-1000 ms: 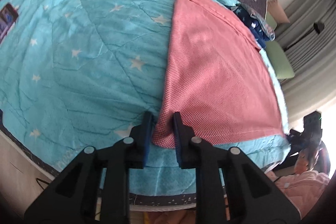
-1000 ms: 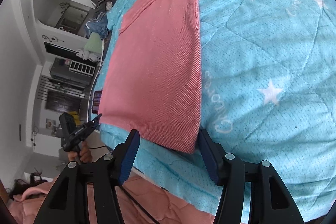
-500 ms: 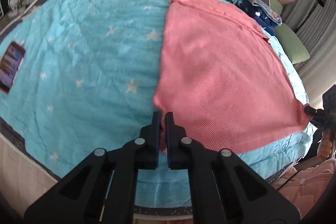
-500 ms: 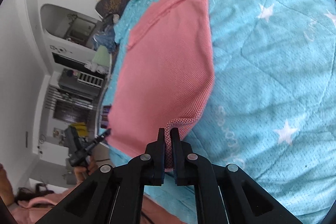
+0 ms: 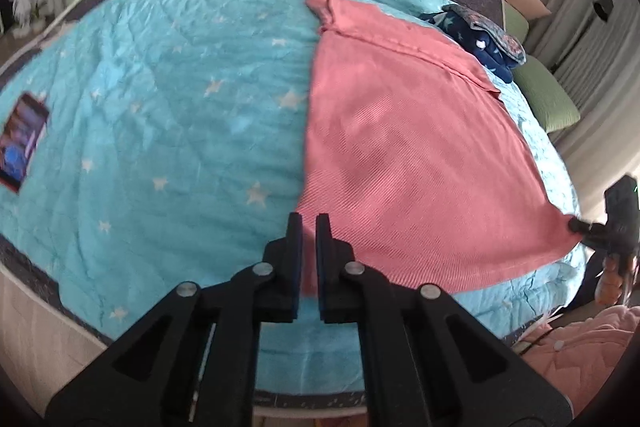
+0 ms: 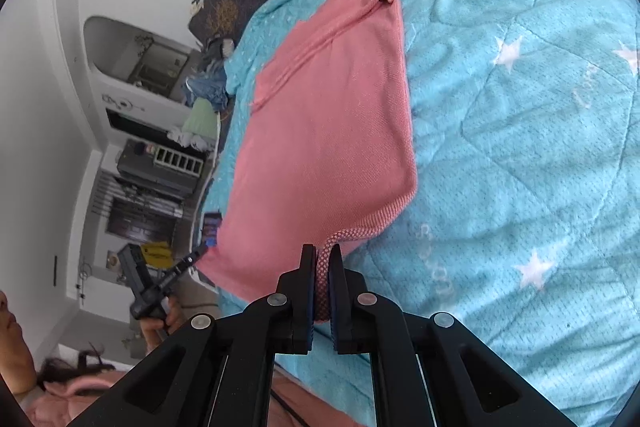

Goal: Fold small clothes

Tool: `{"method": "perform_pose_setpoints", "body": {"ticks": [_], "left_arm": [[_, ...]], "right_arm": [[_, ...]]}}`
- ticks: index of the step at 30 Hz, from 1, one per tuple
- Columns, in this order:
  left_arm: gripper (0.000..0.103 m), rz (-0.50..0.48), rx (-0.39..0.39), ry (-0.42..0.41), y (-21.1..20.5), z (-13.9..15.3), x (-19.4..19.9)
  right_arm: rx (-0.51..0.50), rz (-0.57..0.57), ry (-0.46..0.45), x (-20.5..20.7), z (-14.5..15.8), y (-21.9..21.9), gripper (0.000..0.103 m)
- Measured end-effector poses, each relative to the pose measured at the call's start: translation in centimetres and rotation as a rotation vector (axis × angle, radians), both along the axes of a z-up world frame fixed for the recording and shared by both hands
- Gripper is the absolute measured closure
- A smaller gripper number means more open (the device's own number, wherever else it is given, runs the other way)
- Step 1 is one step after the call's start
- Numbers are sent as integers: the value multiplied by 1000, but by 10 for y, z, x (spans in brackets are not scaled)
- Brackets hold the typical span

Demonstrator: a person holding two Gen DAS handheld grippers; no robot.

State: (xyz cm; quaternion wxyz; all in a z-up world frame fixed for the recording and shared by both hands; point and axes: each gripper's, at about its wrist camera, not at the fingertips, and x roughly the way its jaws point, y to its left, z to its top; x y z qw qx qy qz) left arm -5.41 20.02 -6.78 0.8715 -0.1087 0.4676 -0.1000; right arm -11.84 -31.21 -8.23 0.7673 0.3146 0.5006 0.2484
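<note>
Step in hand: both near corners of the pink knit garment (image 5: 404, 147) are pinched; my reading is that the near hem is about to be lifted and carried toward the far end for a fold.
How to do it well: raise both corners together and level, so the hem stays straight between them; keep light tension across the cloth so it does not sag in the middle; carry it away from the grippers and lay the hem square on the far edge before letting go.
Risk: the pinches sit right at the corners, so a jerk could slip the knit out of either one.
Left gripper (image 5: 308, 223): pressed together on the garment's near left corner, pink cloth showing between the pads.
Right gripper (image 6: 323, 253): pressed together on the near right corner, the ribbed hem bunched up between the pads.
Garment relative to left gripper: spreads ahead and to the right, flat on the turquoise star quilt (image 5: 160, 131).
Garment relative to right gripper: stretches ahead and to the left, its far end with the seam farthest away.
Beyond the garment: a dark blue starred bundle (image 5: 480, 39) lies past its far edge.
</note>
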Motion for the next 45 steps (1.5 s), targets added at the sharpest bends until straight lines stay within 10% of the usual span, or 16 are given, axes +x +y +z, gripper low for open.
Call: {"method": "perform_pose_setpoints", "body": {"ticks": [4,7,10,13,15,18,45], "left_arm": [[50,-30,-91,59,5,-15,-6],[44,-70,-99,90,-2,-26,-7],[50,-85,-116,94,-9,-35,-4],[87,-48,-122,81,-2,-33,-1],[97,-18,-213,67,12,-27,-2],[97,-19,-310,-17,18,-4,-6],[97,-60,-287,-308,-20,107,149]], "right_arm": [[-53,52,90,0,-16,5,83],[-40,72,120,-2,-23,6,75],[3,78,110,2,-23,6,66],[52,80,118,9,-29,12,66],[60,55,117,11,-31,14,96],[140,23,96,12,-26,9,98],[212,-31,-291,128,87,-13,98]]}}
